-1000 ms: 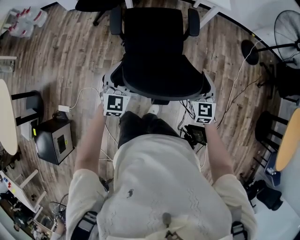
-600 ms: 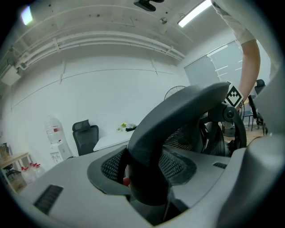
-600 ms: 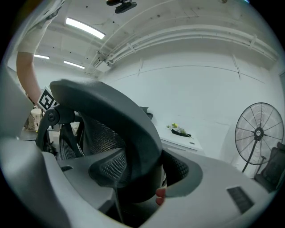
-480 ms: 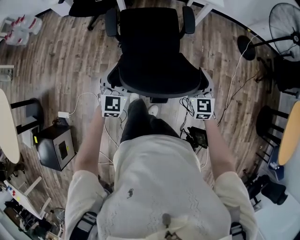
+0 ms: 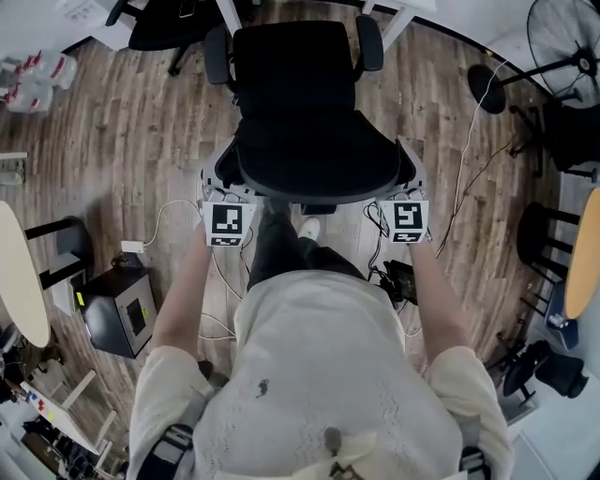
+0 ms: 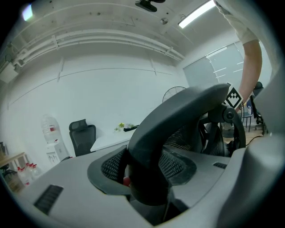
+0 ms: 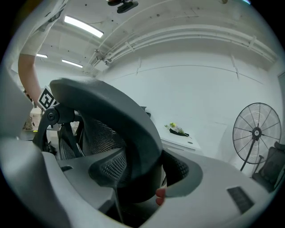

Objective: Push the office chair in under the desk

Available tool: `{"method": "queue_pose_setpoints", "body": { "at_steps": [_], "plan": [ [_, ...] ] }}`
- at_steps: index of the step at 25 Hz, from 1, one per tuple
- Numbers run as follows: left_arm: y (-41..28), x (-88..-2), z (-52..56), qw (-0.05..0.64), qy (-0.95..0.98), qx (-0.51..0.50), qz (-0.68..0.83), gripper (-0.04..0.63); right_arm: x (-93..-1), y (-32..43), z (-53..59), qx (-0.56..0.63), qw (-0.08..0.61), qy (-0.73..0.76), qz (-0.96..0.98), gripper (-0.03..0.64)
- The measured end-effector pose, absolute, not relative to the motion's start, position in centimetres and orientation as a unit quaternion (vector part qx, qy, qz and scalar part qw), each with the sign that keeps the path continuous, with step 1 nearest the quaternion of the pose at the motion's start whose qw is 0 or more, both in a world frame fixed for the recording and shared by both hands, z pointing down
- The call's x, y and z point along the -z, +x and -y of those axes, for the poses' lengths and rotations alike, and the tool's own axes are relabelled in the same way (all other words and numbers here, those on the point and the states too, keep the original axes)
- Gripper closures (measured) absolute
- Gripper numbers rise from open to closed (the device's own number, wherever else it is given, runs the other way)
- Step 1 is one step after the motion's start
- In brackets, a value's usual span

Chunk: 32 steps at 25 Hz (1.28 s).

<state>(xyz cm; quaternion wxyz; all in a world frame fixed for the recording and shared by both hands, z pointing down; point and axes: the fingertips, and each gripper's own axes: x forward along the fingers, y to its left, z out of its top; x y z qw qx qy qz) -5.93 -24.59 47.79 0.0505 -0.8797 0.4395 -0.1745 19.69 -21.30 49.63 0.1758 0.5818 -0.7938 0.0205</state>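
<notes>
Looking down from the head view, the office chair (image 5: 314, 141) stands at twelve o'clock from the person (image 5: 323, 375), its back turned toward them and its seat pointing at the white legs of the desk (image 5: 231, 15) along the top edge; the seat is near the desk but not yet beneath it. The left gripper (image 5: 221, 180) sits on the backrest's rim at ten o'clock and the right gripper (image 5: 412, 178) on the same rim at two o'clock. A black box (image 5: 117, 307) rests on the wood floor (image 5: 141, 141) at eight o'clock, and a fan (image 5: 565, 37) stands out at two o'clock. In the left gripper view, the left gripper (image 6: 147, 178) has its jaws clamped on the chair's dark curved rim, mesh pads pressing either side; the desk's white top (image 6: 109, 140) lies beyond at eleven o'clock, with a second chair (image 6: 83, 136) at ten o'clock. In the right gripper view, the right gripper (image 7: 138, 178) likewise has its jaws clamped on the rim, with the desk (image 7: 180, 141) at one o'clock and the fan (image 7: 256, 133) at three o'clock.
</notes>
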Motion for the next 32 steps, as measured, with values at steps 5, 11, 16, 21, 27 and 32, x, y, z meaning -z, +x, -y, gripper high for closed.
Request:
{"method": "queue_pose_setpoints", "body": {
  "at_steps": [5, 11, 16, 21, 27, 32],
  "plan": [
    [-6.1, -47.5, 25.6, 0.052, -0.883, 0.175, -0.433, 0.377, -49.3, 19.5, 21.8, -0.022, 0.175, 0.589, 0.789, 0.354],
    [-7.0, -47.6, 26.7, 0.056, -0.888, 0.172, -0.424, 0.377, -49.4, 18.5, 22.4, -0.023, 0.175, 0.599, 0.781, 0.354],
    [-7.2, -47.6, 27.9, 0.058, -0.892, 0.168, -0.416, 0.377, -49.5, 18.2, 23.1, -0.027, 0.176, 0.605, 0.776, 0.354],
    [-7.4, -47.6, 29.2, 0.061, -0.895, 0.167, -0.409, 0.377, -49.2, 17.9, 24.2, -0.029, 0.173, 0.611, 0.772, 0.353],
    [-7.6, -47.7, 30.5, 0.063, -0.899, 0.167, -0.399, 0.377, -49.6, 17.7, 24.8, -0.030, 0.176, 0.619, 0.765, 0.354],
    [-8.1, -47.5, 31.2, 0.062, -0.902, 0.166, -0.393, 0.377, -49.5, 17.2, 25.2, -0.037, 0.181, 0.623, 0.760, 0.353]
  ]
}}
